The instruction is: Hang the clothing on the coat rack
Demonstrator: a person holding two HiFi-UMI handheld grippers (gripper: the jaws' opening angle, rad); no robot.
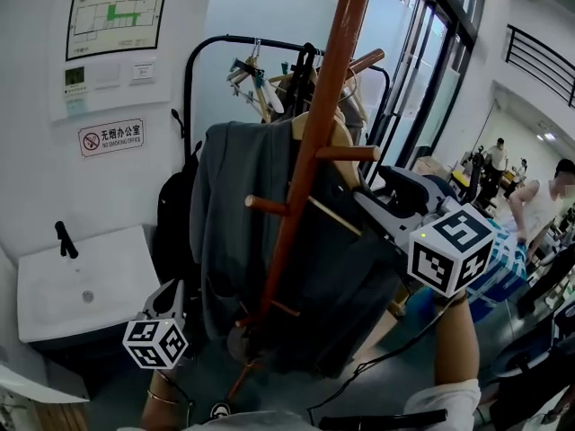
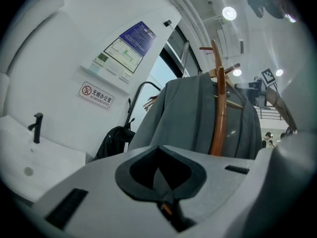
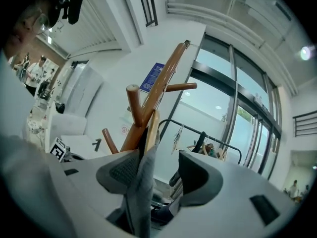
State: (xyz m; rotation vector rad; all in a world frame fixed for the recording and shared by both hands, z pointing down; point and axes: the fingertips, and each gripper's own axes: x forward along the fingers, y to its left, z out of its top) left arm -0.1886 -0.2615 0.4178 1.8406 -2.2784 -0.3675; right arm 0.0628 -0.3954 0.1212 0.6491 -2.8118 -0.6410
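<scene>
I reckon the job nearly done: the grey jacket [image 1: 225, 214] hangs on the coat rack [image 1: 310, 142], my right tongs [image 3: 158, 175] at its 4 o'clock are released with a fold loose between them, my left tongs [image 2: 166, 205] at 7 o'clock clenched empty, leaving only the pull-back.

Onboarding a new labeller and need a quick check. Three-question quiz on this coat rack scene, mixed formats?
1. True or false: the grey suit jacket hangs on the orange-brown wooden coat rack.
2. The right gripper is: A, shut on a peg; B, open, with jacket fabric against one pad; C, out of view.
3. What carries the black tap, left of the rack in the head view?
Key: 1 true; 2 B; 3 white sink.
</scene>
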